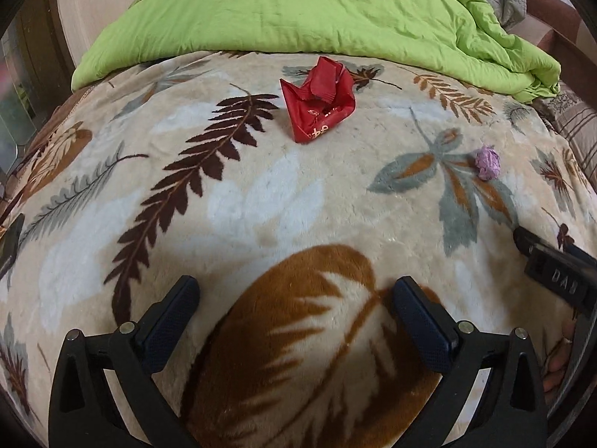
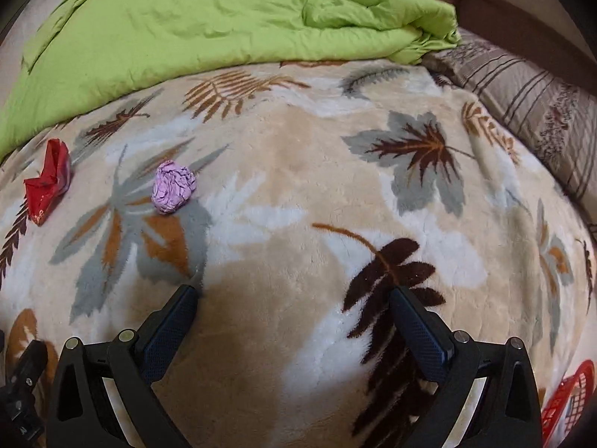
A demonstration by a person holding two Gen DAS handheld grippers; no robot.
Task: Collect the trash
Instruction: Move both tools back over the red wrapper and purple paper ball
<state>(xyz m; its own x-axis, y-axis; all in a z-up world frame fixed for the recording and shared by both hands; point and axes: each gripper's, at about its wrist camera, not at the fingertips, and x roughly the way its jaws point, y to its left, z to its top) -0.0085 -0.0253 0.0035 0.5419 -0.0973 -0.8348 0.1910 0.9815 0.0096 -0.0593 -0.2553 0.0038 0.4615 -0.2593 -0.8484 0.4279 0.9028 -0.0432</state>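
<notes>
Trash lies on the bed's leaf-print blanket [image 1: 261, 194] in two pieces: a red wrapper [image 1: 317, 99] far from my left claw [image 1: 296, 298] and nearly dead ahead of it, and a purple paper ball [image 2: 173, 186] far and left of my right claw [image 2: 293, 302]. Both claws hang over the blanket with their jaws wide apart and nothing between them.

Risks as I judge them:
- The blanket is deep plush. If I come down too low on either piece, the fingers may bite into the pile and drag fabric up with the trash.
- The wrapper is crumpled, stiff-looking foil standing up on folds. A pinch on one thin edge could slip or spring it away across the bed, perhaps toward the green duvet [image 1: 317, 11] just behind it.
- The ball is small and light. A finger that arrives off-centre may nudge it so it rolls rather than stays put.
- The ball sits between the two claws' reaches, and the right claw's tip shows at the right edge of the left view, so the two could collide if both go for it.
- A red basket [image 2: 571, 399] shows only at the near right corner of the right view; carrying the wrapper there from the left means a long crossing and a chance to drop it.
</notes>
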